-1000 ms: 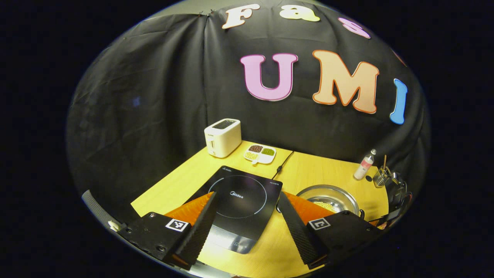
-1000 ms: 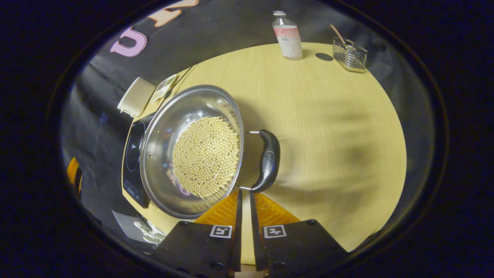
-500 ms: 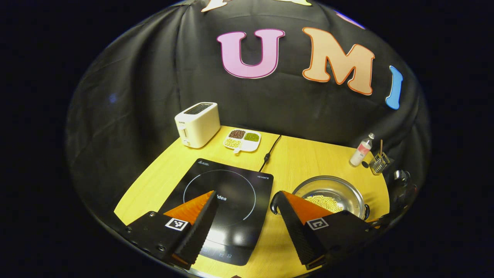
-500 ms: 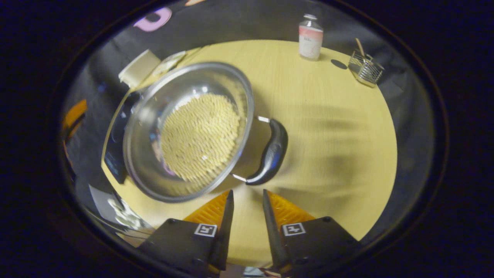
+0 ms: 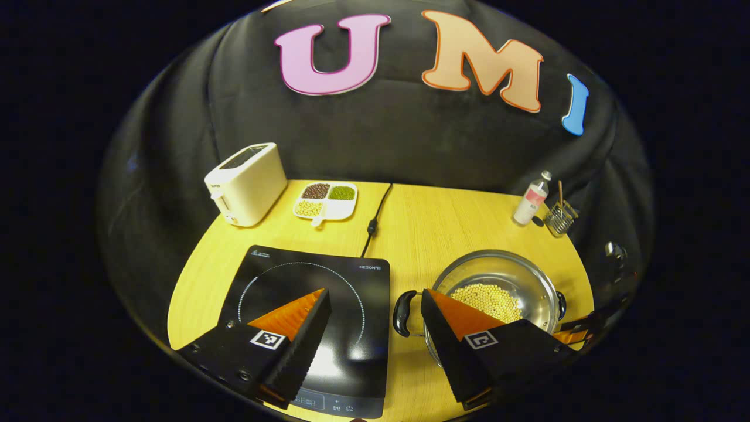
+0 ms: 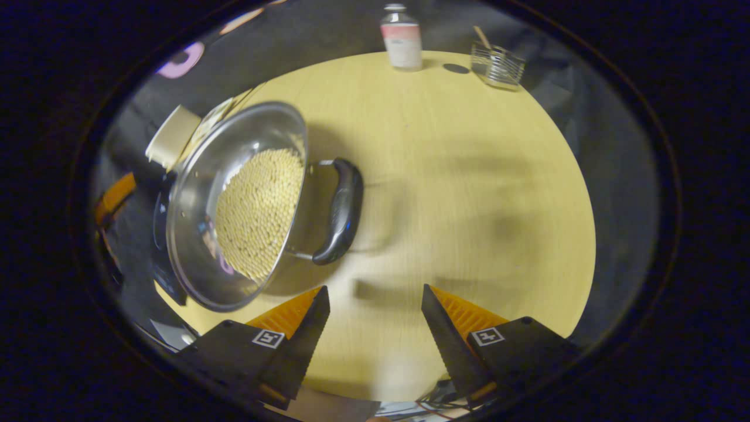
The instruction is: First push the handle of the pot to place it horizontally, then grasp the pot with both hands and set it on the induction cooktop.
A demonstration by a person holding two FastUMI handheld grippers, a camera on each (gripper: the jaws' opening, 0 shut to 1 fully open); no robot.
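A steel pot [image 5: 498,281] [image 6: 228,199] holding pale beans sits on the wooden table, right of the black induction cooktop [image 5: 316,316]. Its black handles point left [image 5: 402,313] and right [image 6: 341,211], level with the table's width. My left gripper [image 5: 375,296] hangs open above the cooktop's front, its right finger near the pot's left handle. My right gripper [image 6: 375,293] is open over bare table, just short of the pot's right handle, holding nothing.
A white toaster [image 5: 246,183] and a divided dish of beans [image 5: 325,199] stand at the back left. The cooktop's cord [image 5: 375,217] runs toward the wall. A small bottle [image 5: 530,199] [image 6: 402,38] and a wire holder [image 5: 558,220] [image 6: 495,58] sit at the back right.
The right gripper went from shut to wide open and drew back from the pot's handle. The left gripper's view swung right and down, bringing the pot closer.
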